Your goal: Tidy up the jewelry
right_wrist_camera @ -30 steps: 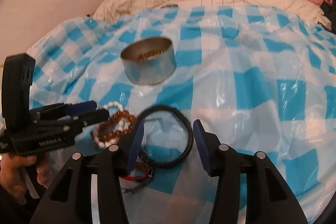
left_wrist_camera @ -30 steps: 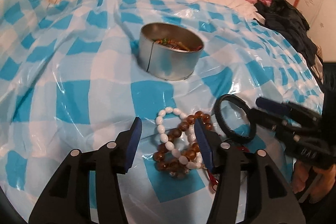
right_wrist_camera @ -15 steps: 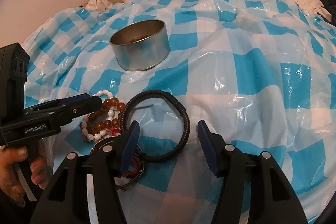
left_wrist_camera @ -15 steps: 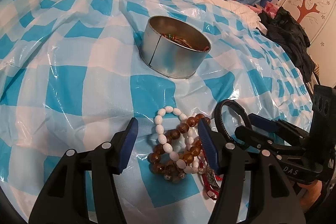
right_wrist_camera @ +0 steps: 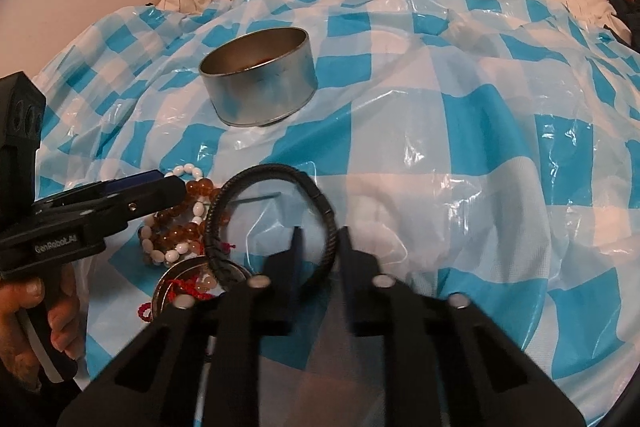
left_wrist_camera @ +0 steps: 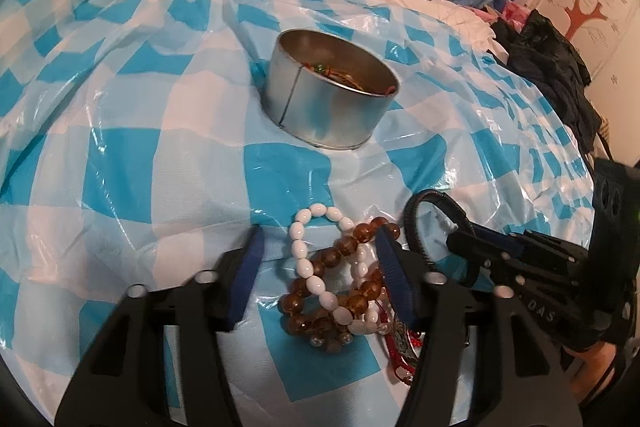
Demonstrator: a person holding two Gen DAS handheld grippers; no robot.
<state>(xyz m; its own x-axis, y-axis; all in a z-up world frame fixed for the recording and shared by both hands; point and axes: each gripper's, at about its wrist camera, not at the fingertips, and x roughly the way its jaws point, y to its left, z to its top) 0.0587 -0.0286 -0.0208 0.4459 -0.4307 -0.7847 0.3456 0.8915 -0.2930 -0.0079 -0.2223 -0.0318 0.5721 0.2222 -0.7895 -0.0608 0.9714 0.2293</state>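
Black braided cord of the bracelet [right_wrist_camera: 320,199] sits pinched in the narrow jaws of the right gripper [right_wrist_camera: 320,239], so the next move is probably to lift it. Beside it, the left gripper [left_wrist_camera: 320,259] has wide jaws around glossy white and amber bead bracelets [left_wrist_camera: 336,279]. Farther, the round metal tin [right_wrist_camera: 260,83] waits on the checkered plastic sheet [right_wrist_camera: 480,147].

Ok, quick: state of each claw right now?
Left claw: open, straddling the bead bracelets, gripping nothing.
Right claw: closing on the black bracelet; whether the band is pinched cannot be told.
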